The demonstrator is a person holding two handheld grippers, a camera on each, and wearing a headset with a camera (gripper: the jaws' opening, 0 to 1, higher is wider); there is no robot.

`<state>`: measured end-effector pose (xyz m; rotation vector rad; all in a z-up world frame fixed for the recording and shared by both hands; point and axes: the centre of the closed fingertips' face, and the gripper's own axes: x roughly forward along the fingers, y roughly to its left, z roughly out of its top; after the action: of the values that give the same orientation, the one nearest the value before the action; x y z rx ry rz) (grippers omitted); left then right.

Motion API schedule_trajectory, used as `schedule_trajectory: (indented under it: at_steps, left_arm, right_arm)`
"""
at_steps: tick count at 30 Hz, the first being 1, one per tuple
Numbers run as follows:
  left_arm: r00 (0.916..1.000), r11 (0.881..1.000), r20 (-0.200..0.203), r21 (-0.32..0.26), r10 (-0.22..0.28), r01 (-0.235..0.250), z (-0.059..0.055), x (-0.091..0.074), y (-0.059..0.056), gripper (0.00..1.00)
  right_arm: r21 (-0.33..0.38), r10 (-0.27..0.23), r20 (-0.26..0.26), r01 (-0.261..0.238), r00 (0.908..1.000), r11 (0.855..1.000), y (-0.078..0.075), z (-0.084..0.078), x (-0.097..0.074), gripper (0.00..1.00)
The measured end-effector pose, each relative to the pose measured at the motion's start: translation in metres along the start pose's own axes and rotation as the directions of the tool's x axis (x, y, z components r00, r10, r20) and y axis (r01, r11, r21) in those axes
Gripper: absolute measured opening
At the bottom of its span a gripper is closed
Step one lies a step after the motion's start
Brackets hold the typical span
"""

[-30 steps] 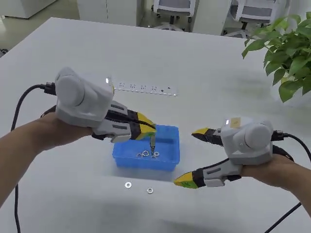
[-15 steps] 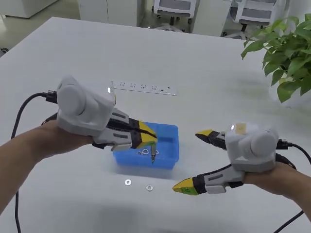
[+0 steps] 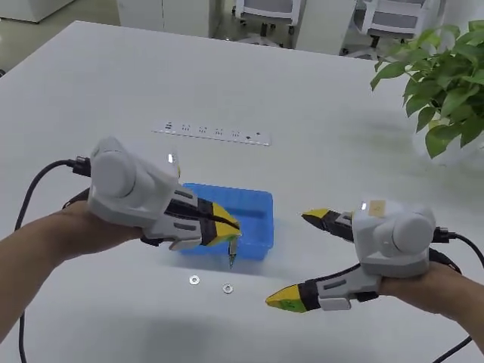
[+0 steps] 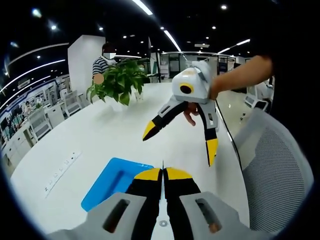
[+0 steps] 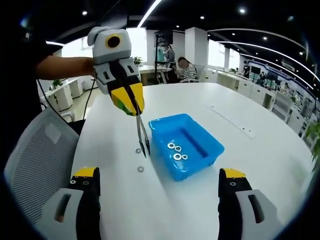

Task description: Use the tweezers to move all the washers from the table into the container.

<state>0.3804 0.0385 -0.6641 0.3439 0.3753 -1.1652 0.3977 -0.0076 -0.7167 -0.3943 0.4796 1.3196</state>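
Note:
My left gripper [image 3: 221, 228] is shut on thin metal tweezers [image 3: 231, 255]. Their tips hang just past the near wall of the blue container [image 3: 253, 206], above the table. Two loose washers [image 3: 194, 280] [image 3: 228, 288] lie on the table in front of the container. In the right gripper view the tweezers [image 5: 142, 136] point down beside the container [image 5: 200, 150], which holds several washers [image 5: 177, 151]; two washers [image 5: 140, 169] lie on the table below the tips. My right gripper [image 3: 296, 259] stands open to the right of the container, with nothing in it. The left gripper view shows the left gripper [image 4: 163, 174] shut and the right gripper [image 4: 179, 146] open.
A white power strip [image 3: 212, 132] lies behind the container. A potted plant [image 3: 446, 83] stands at the table's far right. Office chairs [image 3: 268, 11] stand beyond the far edge. A mesh chair back [image 5: 35, 165] is close behind the near edge.
My left gripper has drawn the tweezers back out of the container toward me; their tips now hang past its near wall, closer to the loose washers. The right gripper has stayed open.

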Motion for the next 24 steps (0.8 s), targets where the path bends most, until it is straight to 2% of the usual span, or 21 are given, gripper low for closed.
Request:
schedule_trajectory:
  at_steps: [5,15,24]
  left_arm:
    - [0.9998,1.000,-0.019,0.002,-0.002,0.002,-0.008,0.002,-0.003,0.05]
    - [0.9996,1.000,-0.025,-0.015,-0.014,0.013,-0.015,0.005,-0.008,0.05]
    - [0.9982,0.999,-0.048,-0.016,-0.037,0.036,-0.026,0.012,-0.011,0.05]
  right_arm:
    - [0.002,0.004,-0.005,-0.004,1.0000,1.000,0.003,-0.002,0.001,0.99]
    - [0.011,0.019,-0.013,-0.019,0.9997,1.000,0.009,-0.008,0.002,0.98]
    - [0.021,0.024,-0.022,-0.023,0.9995,1.000,0.013,-0.015,0.002,0.98]
